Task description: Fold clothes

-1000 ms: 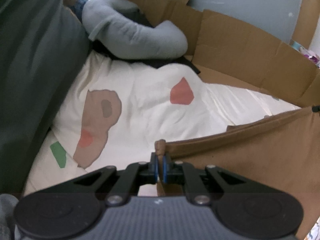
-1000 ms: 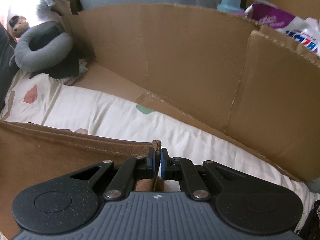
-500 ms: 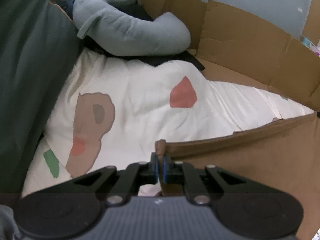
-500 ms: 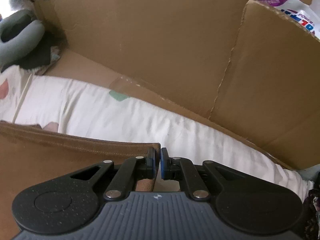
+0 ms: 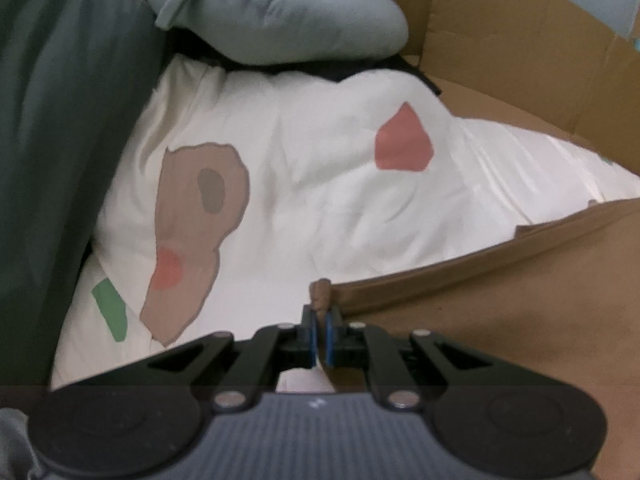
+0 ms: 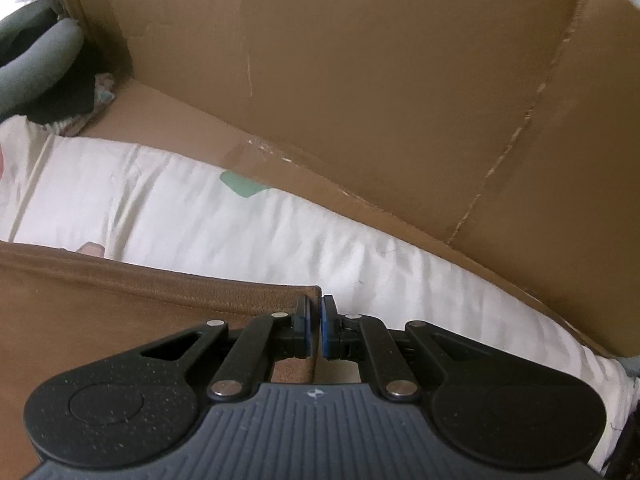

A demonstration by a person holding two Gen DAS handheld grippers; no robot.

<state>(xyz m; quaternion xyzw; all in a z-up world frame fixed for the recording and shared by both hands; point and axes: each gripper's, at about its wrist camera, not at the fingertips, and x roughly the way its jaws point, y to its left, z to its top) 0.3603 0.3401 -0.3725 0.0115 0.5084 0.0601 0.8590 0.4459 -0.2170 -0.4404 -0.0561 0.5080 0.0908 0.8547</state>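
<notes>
Carried farther across the bed since a second ago, both wrist views now closer to the cardboard wall [image 6: 360,80] and to the grey pillow [image 5: 280,12], with the purple packaging and the bottle gone from the right view. Largest in sight: white bedsheet [image 5: 328,208] printed with a brown blotch, red patches and a green strip, spread from near left to far right, bordered on the far and right sides by upright cardboard and on the left by a dark green cushion [image 5: 52,120]. Next in size: brown garment [image 5: 500,320], held up above the sheet, filling the near right of the left view and the near left of the right view [image 6: 100,292]. Stretched taut by its stitched hem, long axis running left to right between the two tools, hemmed edge turned toward the far side, the rest of the cloth hanging toward the near side. Left gripper [image 5: 319,336] clamped tight on the hem's left corner, a small nub of brown cloth poking out beyond the blue pads. Right gripper [image 6: 314,330] pinched on the hem's right corner, blue pads almost together with the cloth edge between them. Smallest: a teal patch [image 6: 244,184] on the sheet just beside the cardboard base.
</notes>
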